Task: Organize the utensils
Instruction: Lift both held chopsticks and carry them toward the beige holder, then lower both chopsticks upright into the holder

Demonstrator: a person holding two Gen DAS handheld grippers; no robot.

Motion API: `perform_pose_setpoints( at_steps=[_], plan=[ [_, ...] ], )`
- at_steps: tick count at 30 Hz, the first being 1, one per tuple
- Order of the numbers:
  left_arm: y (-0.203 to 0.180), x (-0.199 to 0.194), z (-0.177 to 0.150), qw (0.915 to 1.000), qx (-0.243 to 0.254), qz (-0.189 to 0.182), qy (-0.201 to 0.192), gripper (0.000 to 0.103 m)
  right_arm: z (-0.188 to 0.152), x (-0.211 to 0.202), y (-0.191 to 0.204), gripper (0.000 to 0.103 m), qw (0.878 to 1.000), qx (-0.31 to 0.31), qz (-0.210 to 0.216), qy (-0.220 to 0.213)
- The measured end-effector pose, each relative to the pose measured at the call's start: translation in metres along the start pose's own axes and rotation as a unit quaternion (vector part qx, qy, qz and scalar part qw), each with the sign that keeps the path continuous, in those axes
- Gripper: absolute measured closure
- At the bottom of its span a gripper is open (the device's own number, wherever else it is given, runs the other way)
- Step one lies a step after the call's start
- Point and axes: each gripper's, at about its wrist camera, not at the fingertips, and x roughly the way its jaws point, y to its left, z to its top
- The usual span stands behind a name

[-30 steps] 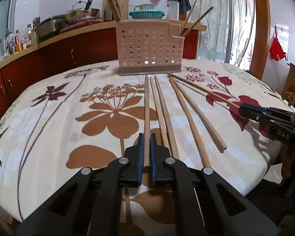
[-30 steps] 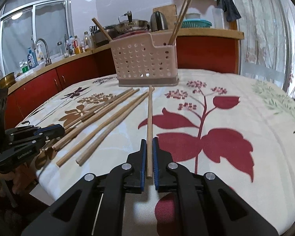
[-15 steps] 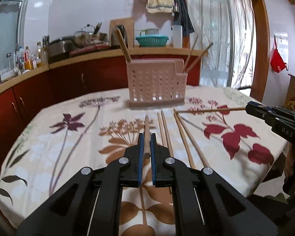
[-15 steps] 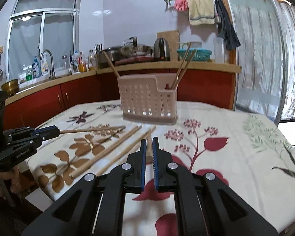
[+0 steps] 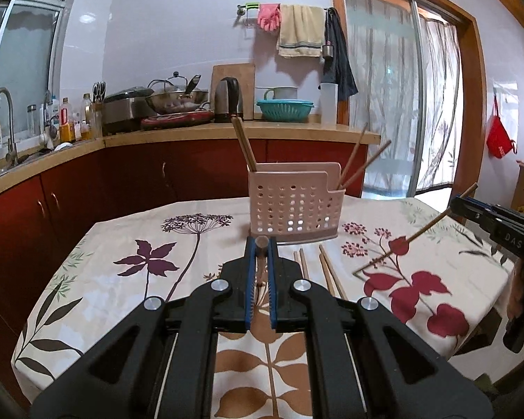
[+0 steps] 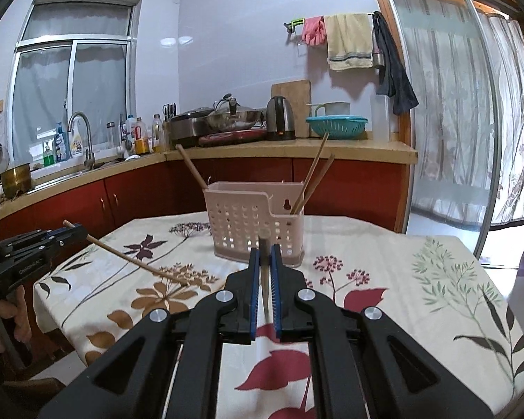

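A pink perforated utensil holder (image 5: 295, 202) stands on the floral tablecloth (image 5: 129, 279) with several wooden chopsticks in it; it also shows in the right wrist view (image 6: 255, 227). My left gripper (image 5: 261, 244) is shut on a wooden chopstick (image 5: 261, 241), seen end-on and lifted above the table. My right gripper (image 6: 264, 249) is shut on another chopstick (image 6: 264, 272), also lifted; from the left wrist view that chopstick (image 5: 415, 235) slants down to the left. A few chopsticks (image 5: 326, 272) lie on the cloth.
A kitchen counter (image 5: 192, 132) with a kettle, pans, bottles and a teal basket runs behind the table. A sink and tap (image 6: 82, 139) are at the left. A curtained sliding door (image 6: 471, 122) is at the right.
Both grippers have risen from the table, each lifting its chopstick off the cloth and tilting it upward. The holder now looks farther away and lower in view.
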Motion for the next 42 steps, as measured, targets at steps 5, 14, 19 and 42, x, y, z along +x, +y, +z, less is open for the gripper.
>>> perform_pose_setpoints(
  at_steps=[5,14,19,42],
  plan=[
    [0.010,0.008,0.016,0.9998,-0.015,-0.010,0.012,0.096,0.016,0.009,-0.002,0.096,1.000,0.005,0.006,0.004],
    [0.018,0.029,0.038,0.9994,-0.014,-0.021,0.024,0.096,0.034,0.033,-0.005,0.096,1.000,0.002,0.003,0.003],
    [0.019,0.042,0.046,0.9992,-0.014,-0.029,0.025,0.096,0.036,0.045,-0.003,0.096,1.000,0.007,0.006,0.011],
    [0.008,0.033,0.139,0.9947,0.012,-0.074,-0.070,0.096,0.120,0.031,-0.007,0.096,0.998,0.001,0.030,-0.059]
  ],
)
